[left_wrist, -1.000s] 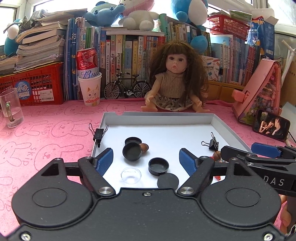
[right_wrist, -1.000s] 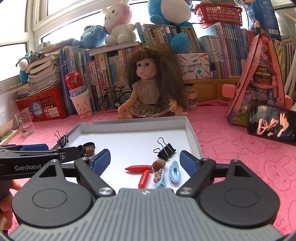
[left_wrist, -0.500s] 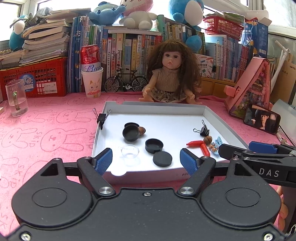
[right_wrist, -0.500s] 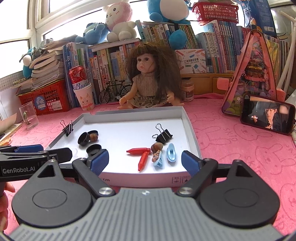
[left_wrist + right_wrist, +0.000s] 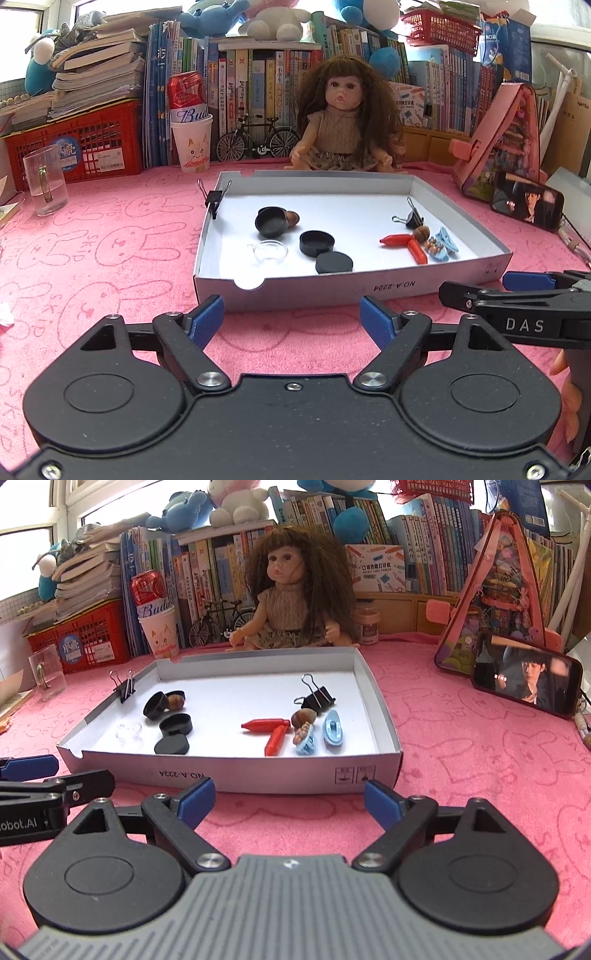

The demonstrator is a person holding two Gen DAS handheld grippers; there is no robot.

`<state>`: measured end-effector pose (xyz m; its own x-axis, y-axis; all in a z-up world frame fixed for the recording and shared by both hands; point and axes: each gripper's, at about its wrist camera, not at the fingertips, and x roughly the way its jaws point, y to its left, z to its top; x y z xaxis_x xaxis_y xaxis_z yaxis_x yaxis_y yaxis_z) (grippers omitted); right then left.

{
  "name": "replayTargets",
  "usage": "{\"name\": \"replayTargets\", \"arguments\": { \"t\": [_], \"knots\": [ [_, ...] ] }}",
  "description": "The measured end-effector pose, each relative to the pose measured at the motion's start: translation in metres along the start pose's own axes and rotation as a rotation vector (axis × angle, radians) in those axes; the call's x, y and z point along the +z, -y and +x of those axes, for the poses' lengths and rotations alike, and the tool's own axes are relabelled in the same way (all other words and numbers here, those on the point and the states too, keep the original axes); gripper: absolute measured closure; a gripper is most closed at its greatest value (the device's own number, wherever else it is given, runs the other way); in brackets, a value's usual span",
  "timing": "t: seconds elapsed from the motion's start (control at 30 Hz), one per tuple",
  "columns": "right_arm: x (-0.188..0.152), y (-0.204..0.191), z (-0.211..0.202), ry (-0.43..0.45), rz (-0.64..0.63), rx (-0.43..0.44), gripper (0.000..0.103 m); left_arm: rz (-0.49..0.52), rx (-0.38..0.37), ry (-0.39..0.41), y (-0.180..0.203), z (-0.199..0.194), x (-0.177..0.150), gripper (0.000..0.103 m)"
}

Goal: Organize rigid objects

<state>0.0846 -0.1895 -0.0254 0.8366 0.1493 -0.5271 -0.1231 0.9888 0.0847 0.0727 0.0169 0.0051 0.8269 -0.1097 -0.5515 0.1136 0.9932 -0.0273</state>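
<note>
A shallow white box lid (image 5: 351, 288) (image 5: 236, 771) lies on the pink cloth. On its left lie black round caps (image 5: 316, 242) (image 5: 176, 723), a clear cap (image 5: 270, 252) and a nut (image 5: 291, 218). On its right lie two red pieces (image 5: 406, 243) (image 5: 269, 731), a nut (image 5: 303, 716), blue hair clips (image 5: 443, 249) (image 5: 334, 731) and a black binder clip (image 5: 317, 698). Another binder clip (image 5: 214, 199) (image 5: 125, 690) grips the left wall. My left gripper (image 5: 291, 325) and right gripper (image 5: 284, 803) are open and empty, in front of the lid's near wall.
A doll (image 5: 345, 122) sits behind the lid. A paper cup with a red can (image 5: 190, 140), a toy bicycle (image 5: 255, 140), a red crate (image 5: 85, 144), a glass mug (image 5: 44, 184), a pink house-shaped toy (image 5: 506, 136) and a phone (image 5: 524, 679) stand around, with books behind.
Both grippers have pulled back from above the lid to the cloth in front of its near wall. They stay open and empty. The objects in the lid have not moved.
</note>
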Motion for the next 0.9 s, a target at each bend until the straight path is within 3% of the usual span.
{"name": "replayTargets", "arguments": {
  "t": [0.37,0.9],
  "knots": [
    [-0.004,-0.003,0.012,-0.052,-0.01,-0.019,0.0,0.02,0.081,-0.055,0.004,0.017,-0.007,0.022],
    [-0.004,-0.012,0.016,-0.082,-0.06,-0.054,0.0,-0.039,0.117,-0.077,-0.008,0.026,-0.009,0.001]
  ]
}}
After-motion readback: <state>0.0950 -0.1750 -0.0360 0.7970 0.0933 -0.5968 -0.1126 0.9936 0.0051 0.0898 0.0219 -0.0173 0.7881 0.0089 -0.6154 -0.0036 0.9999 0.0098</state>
